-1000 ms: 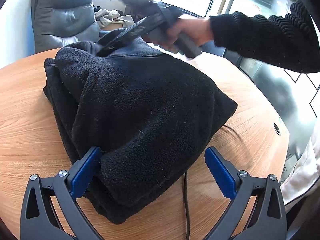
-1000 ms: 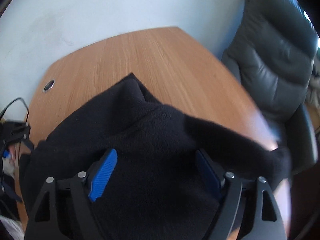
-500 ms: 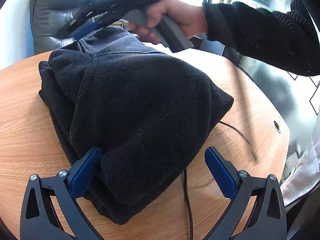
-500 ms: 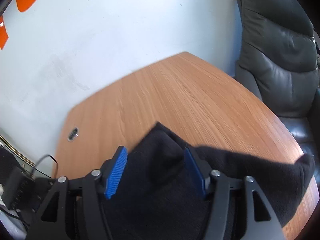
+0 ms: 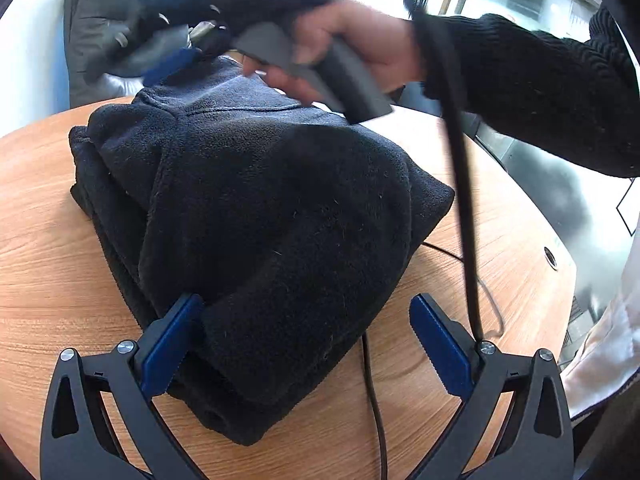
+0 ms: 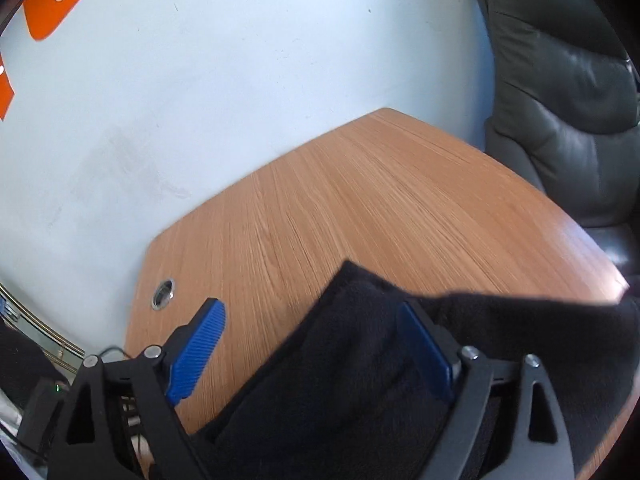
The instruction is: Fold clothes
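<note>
A black fleece garment lies folded in a thick bundle on the wooden table. My left gripper is open, its jaws wide on either side of the bundle's near corner. My right gripper shows blurred in the left wrist view, lifted above the bundle's far edge and held by a hand in a black sleeve. In the right wrist view the right gripper is open, with the fleece lying between and below its blue pads.
A grey leather chair stands beyond the table's far edge, against a white wall. A black cable runs across the table by the left gripper. A round cable hole sits near the table's edge.
The right gripper has opened and lifted up off the far edge of the fleece. The bundle has settled on the table. The left gripper has stayed open at the near corner.
</note>
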### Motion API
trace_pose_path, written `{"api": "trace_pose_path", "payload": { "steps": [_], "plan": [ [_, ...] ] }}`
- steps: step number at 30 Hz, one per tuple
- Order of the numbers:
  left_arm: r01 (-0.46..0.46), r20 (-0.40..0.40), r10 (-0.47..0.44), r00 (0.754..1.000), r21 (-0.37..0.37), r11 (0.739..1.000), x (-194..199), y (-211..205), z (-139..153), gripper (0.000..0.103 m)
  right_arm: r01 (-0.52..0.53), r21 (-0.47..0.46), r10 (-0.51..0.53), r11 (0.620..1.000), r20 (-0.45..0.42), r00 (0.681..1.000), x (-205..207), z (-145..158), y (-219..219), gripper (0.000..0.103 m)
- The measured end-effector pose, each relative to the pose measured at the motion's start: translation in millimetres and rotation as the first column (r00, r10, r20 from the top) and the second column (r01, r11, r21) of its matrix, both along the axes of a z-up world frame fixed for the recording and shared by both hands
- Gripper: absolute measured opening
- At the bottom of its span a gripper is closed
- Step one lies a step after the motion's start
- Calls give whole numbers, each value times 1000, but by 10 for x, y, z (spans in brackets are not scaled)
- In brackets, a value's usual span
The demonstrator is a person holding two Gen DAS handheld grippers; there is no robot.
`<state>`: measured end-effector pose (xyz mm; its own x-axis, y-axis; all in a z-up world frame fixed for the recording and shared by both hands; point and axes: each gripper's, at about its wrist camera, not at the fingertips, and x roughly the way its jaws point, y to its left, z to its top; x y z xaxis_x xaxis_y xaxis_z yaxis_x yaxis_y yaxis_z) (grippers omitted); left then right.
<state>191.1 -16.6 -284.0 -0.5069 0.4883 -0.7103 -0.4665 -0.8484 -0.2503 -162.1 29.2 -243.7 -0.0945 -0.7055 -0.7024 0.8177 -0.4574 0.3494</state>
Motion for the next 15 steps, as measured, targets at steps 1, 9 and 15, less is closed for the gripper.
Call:
{"api": "trace_pose_path", "payload": {
  "steps": [1,9,15],
  "plan": [
    [2,-3,-2,1000,0,1000,-4,-3,-8,103,-31,56,32,998,-18,999,83,-88,-51,92],
    [-14,33,14,999,19,1000,33,-101,49,103,-79,240,117,967,-147,982,428,-406,-424,102],
    [-49,108,42,993,61,997,199,-360,313,103,284,1,-283,959,88,955,690,-302,354,103]
  ]
}}
